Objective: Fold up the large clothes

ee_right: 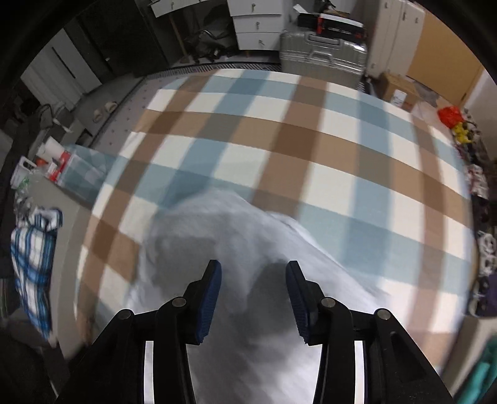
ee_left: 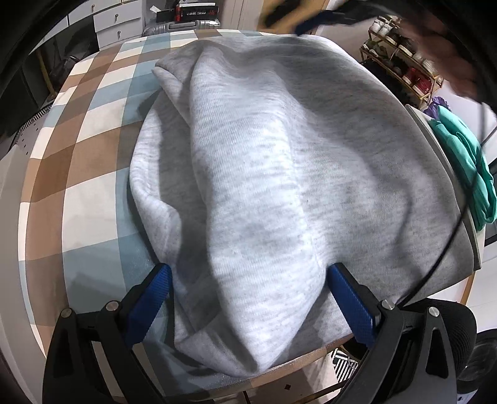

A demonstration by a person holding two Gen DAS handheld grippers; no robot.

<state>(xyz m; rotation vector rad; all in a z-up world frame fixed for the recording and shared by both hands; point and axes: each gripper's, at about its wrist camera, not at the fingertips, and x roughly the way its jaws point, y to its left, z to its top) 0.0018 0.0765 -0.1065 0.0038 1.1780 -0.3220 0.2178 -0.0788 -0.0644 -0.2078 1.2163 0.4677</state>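
Checked blue-brown-white cover [ee_right: 310,149] spans centre; silver suitcase [ee_right: 323,57] at 12 o'clock, white drawers [ee_right: 254,28] just left; wire shelf [ee_left: 403,65] at 2 o'clock.

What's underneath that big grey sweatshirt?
The grey sweatshirt lies on a checked blue, brown and white cloth that shows all around it. Anything else beneath it is covered.

- Heather-grey knitted cotton sweatshirt [ee_left: 264,174]: soft, matt, finely ribbed cloth.
- Blue, brown and white checked bedspread [ee_right: 310,149]: smooth, matt fabric.
- Ridged silver suitcase [ee_right: 323,56], far side: dull metallic sheen.
- Blue gripper pads [ee_left: 351,304]: rough, dimpled texture.
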